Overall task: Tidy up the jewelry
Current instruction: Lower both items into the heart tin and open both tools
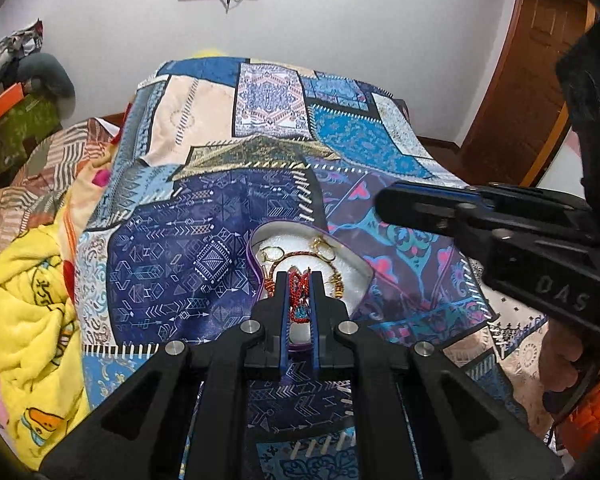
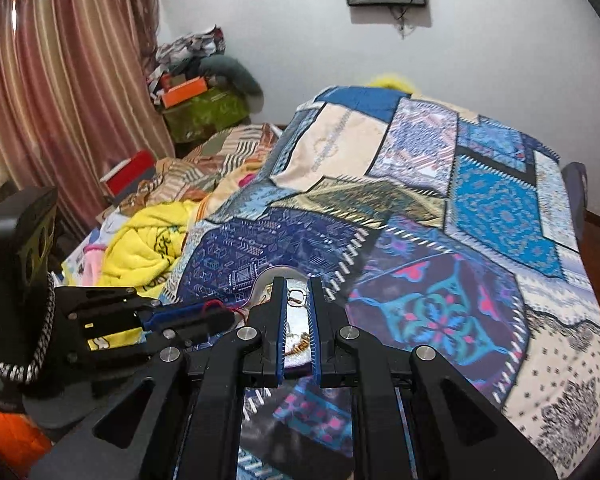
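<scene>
A heart-shaped white tray with a purple rim [image 1: 352, 258] lies on the patchwork bedspread [image 1: 204, 240]. It holds gold hoop earrings [image 1: 274, 254] and a gold chain with beads [image 1: 336, 282]. My left gripper [image 1: 299, 280] is shut on a red braided bracelet [image 1: 300, 296] just above the tray. My right gripper [image 2: 297, 286] is open and empty, its fingertips over the tray's far part [image 2: 266, 280], with an earring [image 2: 296, 296] seen between the fingers. The right gripper [image 1: 384, 200] also shows in the left wrist view, off to the right of the tray.
A yellow blanket [image 1: 28, 312] is bunched at the bed's left side. Boxes and clothes [image 2: 196, 96] are piled by the curtain [image 2: 60, 100]. A wooden door [image 1: 528, 80] stands at the right. The left gripper [image 2: 228, 314] appears low left in the right wrist view.
</scene>
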The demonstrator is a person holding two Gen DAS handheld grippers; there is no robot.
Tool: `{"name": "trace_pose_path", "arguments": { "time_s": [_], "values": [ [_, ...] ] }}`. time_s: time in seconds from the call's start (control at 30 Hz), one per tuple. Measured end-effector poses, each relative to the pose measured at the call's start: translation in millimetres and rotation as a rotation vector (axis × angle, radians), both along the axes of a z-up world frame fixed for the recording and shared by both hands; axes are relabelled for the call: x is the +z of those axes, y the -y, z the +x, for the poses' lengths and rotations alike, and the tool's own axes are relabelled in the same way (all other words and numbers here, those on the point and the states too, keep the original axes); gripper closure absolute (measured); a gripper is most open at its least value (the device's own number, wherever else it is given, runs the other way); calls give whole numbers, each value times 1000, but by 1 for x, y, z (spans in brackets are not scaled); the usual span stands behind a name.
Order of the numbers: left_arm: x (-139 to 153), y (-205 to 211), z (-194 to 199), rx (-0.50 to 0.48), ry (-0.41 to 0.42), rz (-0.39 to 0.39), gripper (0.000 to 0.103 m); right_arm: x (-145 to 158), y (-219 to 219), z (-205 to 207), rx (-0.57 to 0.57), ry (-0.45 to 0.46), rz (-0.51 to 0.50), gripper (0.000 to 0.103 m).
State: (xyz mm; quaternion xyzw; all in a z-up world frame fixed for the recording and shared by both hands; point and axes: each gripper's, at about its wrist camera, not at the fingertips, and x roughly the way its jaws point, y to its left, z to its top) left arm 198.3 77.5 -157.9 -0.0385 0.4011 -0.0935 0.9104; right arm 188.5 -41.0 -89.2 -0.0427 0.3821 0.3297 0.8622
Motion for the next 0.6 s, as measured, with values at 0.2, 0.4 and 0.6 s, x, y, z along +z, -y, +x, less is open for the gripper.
{"name": "trace_pose_path", "arguments": {
  "time_s": [0.2,0.4,0.6],
  "values": [
    [-5,-5,7,-8,-1,-20,96,-13,-12,14,29,-47,-14,94],
    [-4,-12,11,0,0,-36,96,-16,-16,20,48,-75,-16,94],
    [3,-18,7,20,12,-26,96,-9,-9,18,34,-67,-1,75]
  ]
}}
